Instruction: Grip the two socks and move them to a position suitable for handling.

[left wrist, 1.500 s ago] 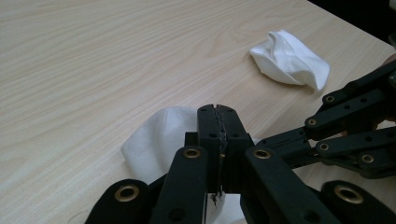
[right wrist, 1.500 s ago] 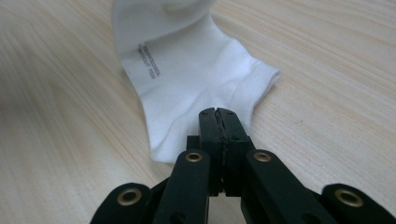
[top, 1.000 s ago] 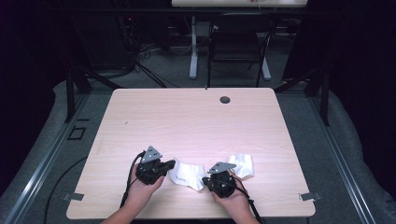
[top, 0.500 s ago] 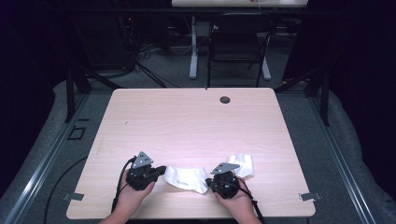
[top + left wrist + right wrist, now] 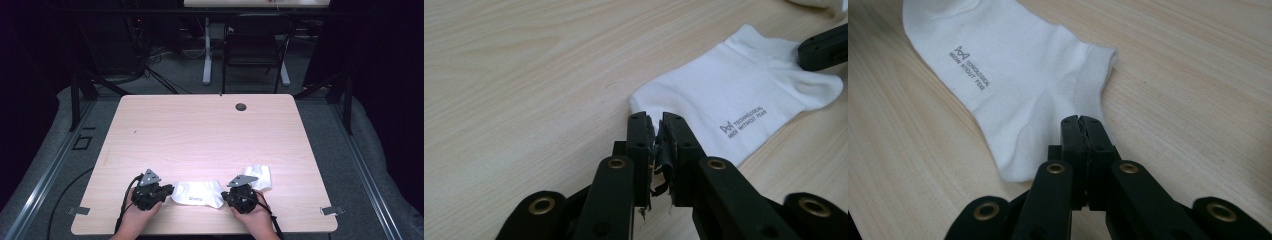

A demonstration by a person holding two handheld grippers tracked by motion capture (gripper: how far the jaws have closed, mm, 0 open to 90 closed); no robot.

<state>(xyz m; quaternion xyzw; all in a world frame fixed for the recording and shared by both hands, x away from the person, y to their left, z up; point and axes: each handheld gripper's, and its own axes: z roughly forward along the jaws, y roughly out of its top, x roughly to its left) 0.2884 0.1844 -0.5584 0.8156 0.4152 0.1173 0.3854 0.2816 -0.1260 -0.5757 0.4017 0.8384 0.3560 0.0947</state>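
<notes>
Jaws: left gripper (image 5: 655, 120) parting; right gripper (image 5: 1081, 120) pinching sock (image 5: 199, 193); two socks.

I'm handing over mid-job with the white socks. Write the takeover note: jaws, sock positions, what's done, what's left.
Left gripper: jaws have just been opening slightly, at the flat sock's edge, no clear hold.
Right gripper: jaws shut on the flat sock's other end.
Second sock: bunched beside the right gripper, near the table's front edge.
Done: first sock spread flat.
Left, probably: flatten the second sock and pair them.

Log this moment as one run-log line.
left gripper: jaws just opening at white printed ankle sock | right gripper: shut on sock | second white sock: aside
</notes>
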